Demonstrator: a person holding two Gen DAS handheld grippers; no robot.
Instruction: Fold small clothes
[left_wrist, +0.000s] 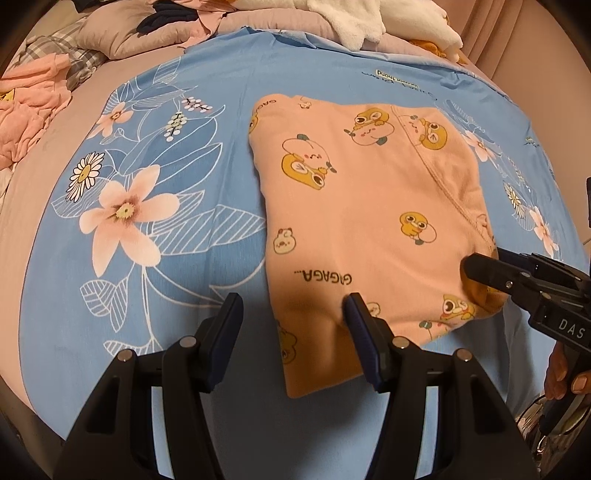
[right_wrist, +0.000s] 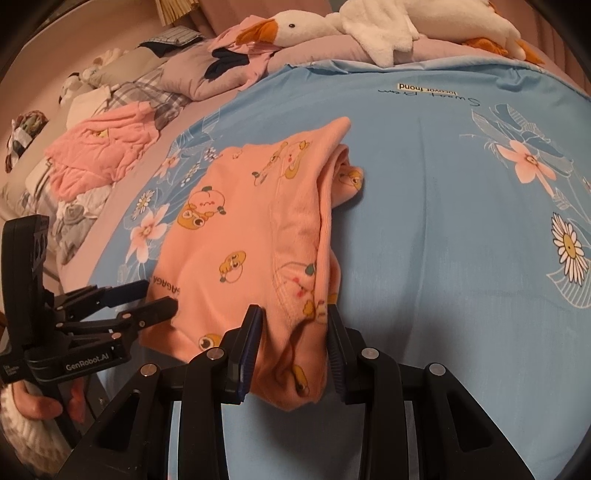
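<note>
A small pink garment with cartoon prints (left_wrist: 369, 206) lies folded on a blue floral sheet (left_wrist: 155, 236). My left gripper (left_wrist: 291, 314) is open, its fingers straddling the garment's near left edge without closing on it. It also shows in the right wrist view (right_wrist: 157, 295). My right gripper (right_wrist: 293, 328) stands open around the garment's near right corner (right_wrist: 291, 354), which bunches up between the fingers. In the left wrist view its finger (left_wrist: 480, 271) rests over that corner.
A crumpled pink garment (right_wrist: 99, 155) and other loose clothes lie at the left of the bed. A goose plush (right_wrist: 295, 26) and white fleece (right_wrist: 380, 37) lie at the far end on pillows.
</note>
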